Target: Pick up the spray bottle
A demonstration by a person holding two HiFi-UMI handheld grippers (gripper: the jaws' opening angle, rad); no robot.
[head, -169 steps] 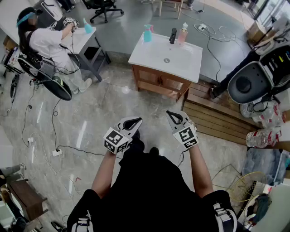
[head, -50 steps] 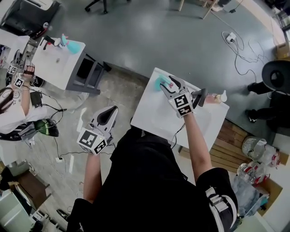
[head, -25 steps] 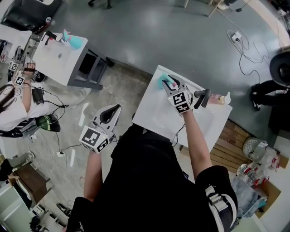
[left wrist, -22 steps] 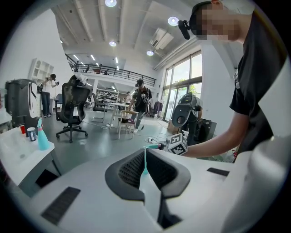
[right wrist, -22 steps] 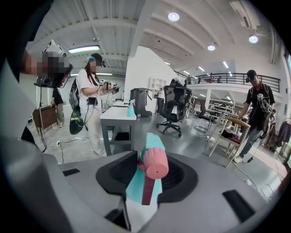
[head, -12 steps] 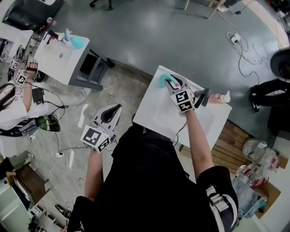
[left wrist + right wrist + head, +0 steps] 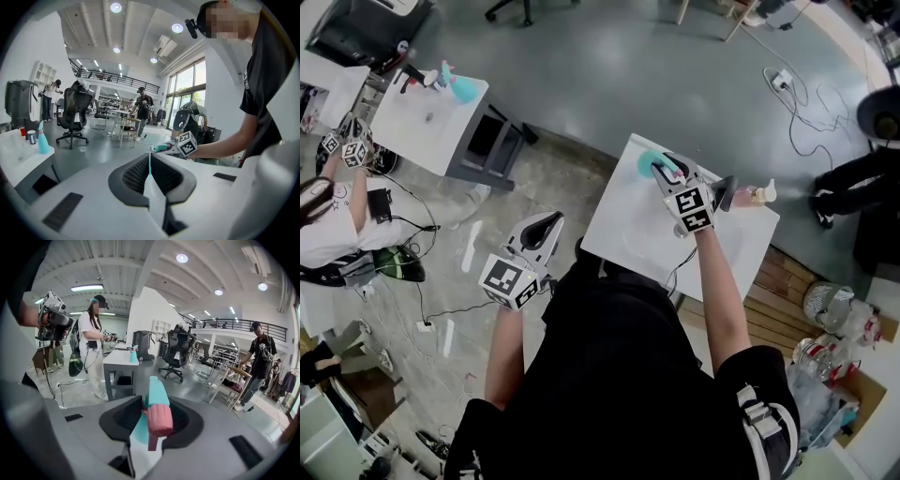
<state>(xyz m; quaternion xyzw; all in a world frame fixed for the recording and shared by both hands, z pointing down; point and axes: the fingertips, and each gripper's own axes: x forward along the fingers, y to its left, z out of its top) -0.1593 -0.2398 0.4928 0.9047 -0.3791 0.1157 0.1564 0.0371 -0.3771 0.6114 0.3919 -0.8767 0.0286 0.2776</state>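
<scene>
A teal spray bottle (image 7: 154,398) with a pink collar sits between the pads of my right gripper (image 7: 151,420), which is shut on its neck. In the head view the right gripper (image 7: 666,169) holds the spray bottle (image 7: 646,165) just above the far left corner of the white sink counter (image 7: 628,234). My left gripper (image 7: 547,224) hangs off the counter's left side over the floor, shut with nothing in it. From the left gripper view, past the left gripper (image 7: 150,174), the right gripper's marker cube (image 7: 186,144) and the bottle (image 7: 161,148) show.
A black faucet (image 7: 727,193) and a soap bottle (image 7: 758,195) stand at the counter's back right. A second white sink table (image 7: 422,122) with a teal bottle (image 7: 461,87) stands far left, beside a person (image 7: 333,220). Cables lie on the floor.
My right gripper has risen a little with the spray bottle, lifting it off the counter corner. The left gripper has stayed about where it was.
</scene>
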